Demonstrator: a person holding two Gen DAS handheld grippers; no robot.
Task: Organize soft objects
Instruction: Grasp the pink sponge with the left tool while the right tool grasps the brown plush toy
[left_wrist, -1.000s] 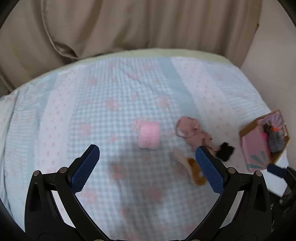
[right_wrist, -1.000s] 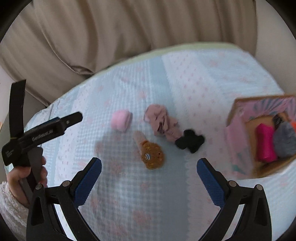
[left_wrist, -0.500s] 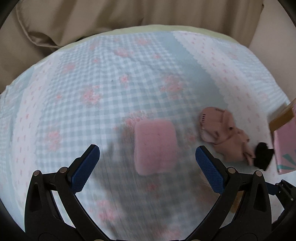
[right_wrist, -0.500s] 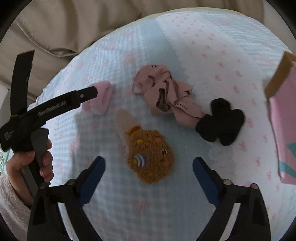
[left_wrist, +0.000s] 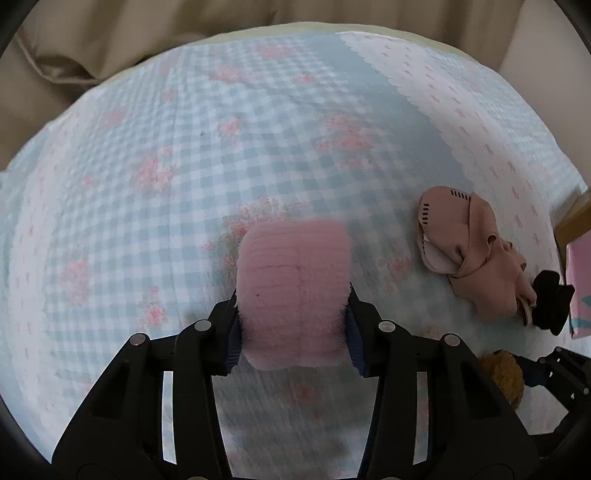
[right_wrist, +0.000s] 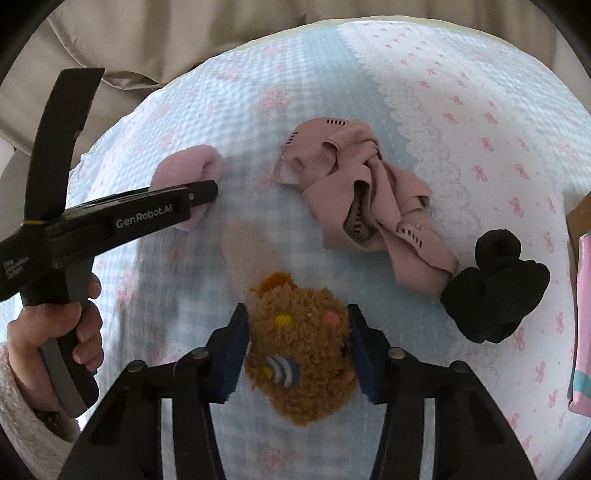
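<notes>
My left gripper (left_wrist: 291, 328) is shut on a fluffy pink rolled sock (left_wrist: 293, 291) that lies on the checked bedspread (left_wrist: 184, 155); the sock also shows in the right wrist view (right_wrist: 188, 173). My right gripper (right_wrist: 297, 354) is shut on a fuzzy brown sock with coloured spots (right_wrist: 301, 350), whose beige cuff (right_wrist: 249, 251) trails away from me. A crumpled dusty-pink garment (right_wrist: 362, 199) and a black sock bundle (right_wrist: 495, 291) lie loose to the right; the garment also shows in the left wrist view (left_wrist: 476, 254).
A pink cardboard box (right_wrist: 581, 325) sits at the right edge of the bed. A beige pillow or cover (left_wrist: 258, 14) runs along the far side. The person's hand (right_wrist: 77, 325) holds the left tool.
Both grippers came down and forward and closed, the left on the pink sock, the right on the brown fuzzy sock. Both were open before.
</notes>
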